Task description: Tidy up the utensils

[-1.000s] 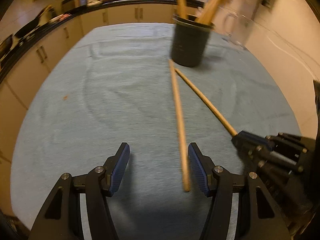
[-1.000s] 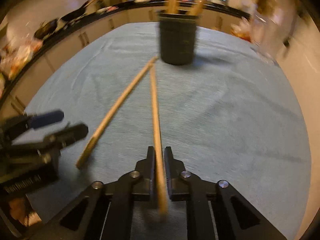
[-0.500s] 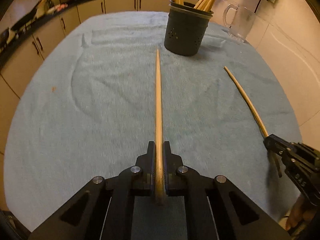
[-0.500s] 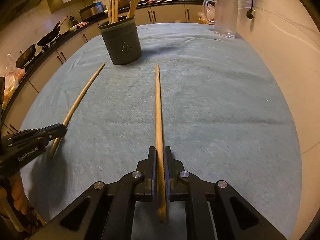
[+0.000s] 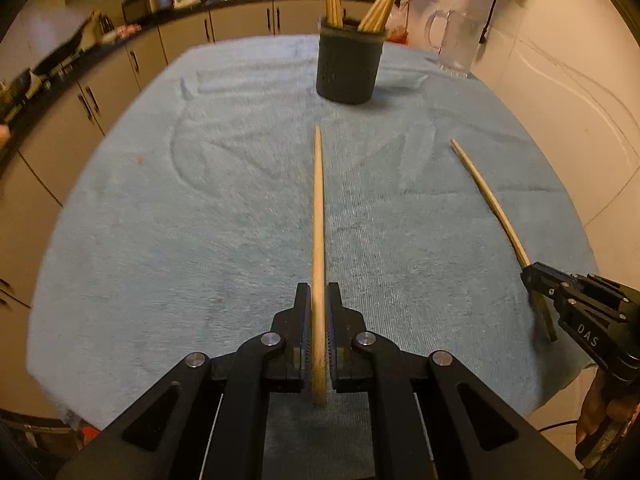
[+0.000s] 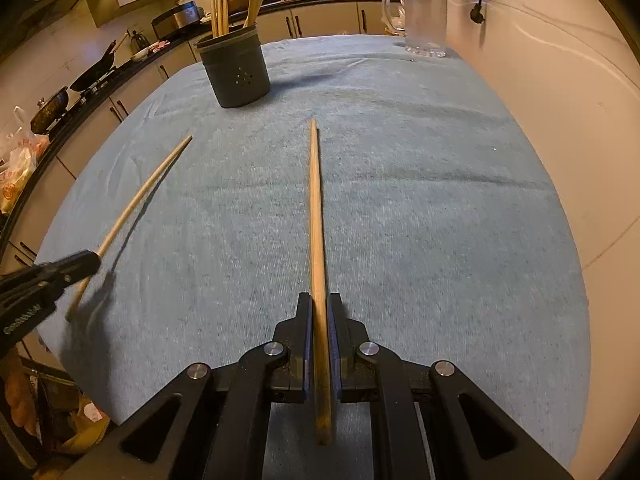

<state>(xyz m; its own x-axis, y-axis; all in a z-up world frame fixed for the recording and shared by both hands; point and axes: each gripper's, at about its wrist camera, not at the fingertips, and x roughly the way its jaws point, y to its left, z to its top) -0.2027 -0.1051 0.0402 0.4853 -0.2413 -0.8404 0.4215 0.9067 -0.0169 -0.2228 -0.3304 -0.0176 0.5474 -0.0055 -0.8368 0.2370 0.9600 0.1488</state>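
A blue towel (image 5: 200, 220) covers the worktop (image 6: 460, 220) from the near edge to the far one, creased in places. Kitchen cabinets (image 5: 240, 26) with a dark counter run along the far and left sides, with pans (image 6: 88, 76) on the counter at the left; a pale wall (image 6: 560, 100) closes the right side.

At the far end of the worktop stands a dark perforated utensil holder (image 6: 236, 76), upright, with several wooden chopsticks (image 6: 220, 0) sticking out of its top. To its right, near the wall, is a clear glass mug (image 6: 426, 20).

The left gripper (image 5: 319, 316) is clamped on a wooden chopstick (image 5: 318, 208) that points straight ahead toward the holder; its tip stops short of the holder's base. The right gripper (image 6: 319, 316) is likewise clamped on a second chopstick (image 6: 315, 208), which points toward the far end, its tip to the right of the holder and well short of it.

Each gripper shows at the edge of the other's view, chopstick in its grip. Only bare towel lies between either chopstick tip and the holder.
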